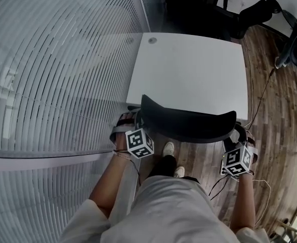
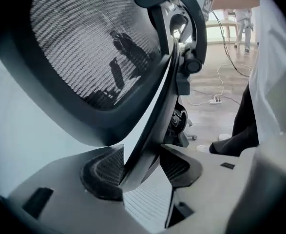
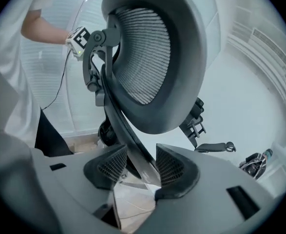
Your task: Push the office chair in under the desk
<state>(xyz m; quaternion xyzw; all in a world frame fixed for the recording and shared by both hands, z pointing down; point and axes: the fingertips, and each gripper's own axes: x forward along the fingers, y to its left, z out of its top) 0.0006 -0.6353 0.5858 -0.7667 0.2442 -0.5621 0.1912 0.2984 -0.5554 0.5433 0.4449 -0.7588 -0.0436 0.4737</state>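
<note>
The black mesh office chair (image 1: 188, 123) stands with its seat under the white desk (image 1: 188, 70); only its curved backrest top shows in the head view. My left gripper (image 1: 129, 121) is at the backrest's left end. In the left gripper view its jaws (image 2: 142, 172) stand wide apart around the dark back frame (image 2: 155, 116), which leans on the left pad (image 2: 106, 167). My right gripper (image 1: 238, 134) is at the backrest's right end. In the right gripper view its pads (image 3: 139, 167) are shut on the frame (image 3: 118, 116) below the mesh (image 3: 143, 52).
Window blinds (image 1: 52, 59) run along the left of the desk. Another black chair (image 1: 194, 4) stands beyond its far edge. A cable (image 1: 262, 95) trails over the wood floor to the right, and a power strip (image 2: 215, 100) lies behind. My shoes (image 1: 168, 148) are just behind the chair.
</note>
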